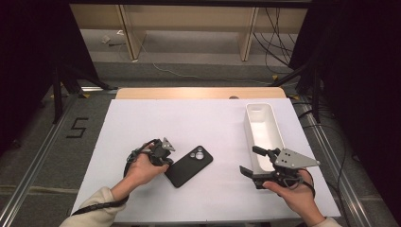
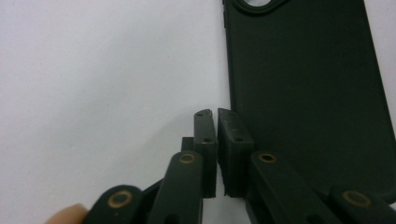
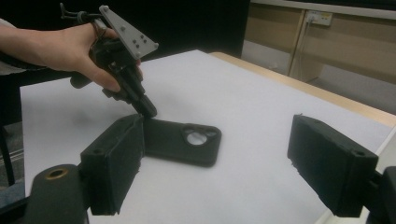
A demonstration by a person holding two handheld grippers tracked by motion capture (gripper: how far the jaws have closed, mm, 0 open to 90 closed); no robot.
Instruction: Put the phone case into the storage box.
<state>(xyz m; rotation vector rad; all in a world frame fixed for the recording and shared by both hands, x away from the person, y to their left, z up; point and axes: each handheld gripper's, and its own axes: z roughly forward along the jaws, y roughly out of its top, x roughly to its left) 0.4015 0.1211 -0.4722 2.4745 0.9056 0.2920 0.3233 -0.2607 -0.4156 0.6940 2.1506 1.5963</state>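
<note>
We are observing a black phone case [image 1: 189, 166] lying flat, camera cutout upward, at the lower centre of the high view on the white surface [image 1: 208, 123]. The left claw [image 1: 164, 160] is pressing its tip down at the case's lower-left edge; in the left gripper view its jaws are standing together with only a sliver between them, gripping nothing, and the case [image 2: 308, 93] is occupying the right of that frame. We are judging this as a nudging or pinning contact, not a grasp. The right claw [image 1: 249, 163] is hovering at the lower right of the high view, jaws wide apart, just beside the near end of a white oblong bin [image 1: 272, 116]. In the right gripper view the case [image 3: 180, 140] is sitting mid-frame between those jaws but well off from them.

Our assessment: the pickup is only being prepared. The next move is calling for the right claw to travel toward the case and close on a raised edge.
</note>
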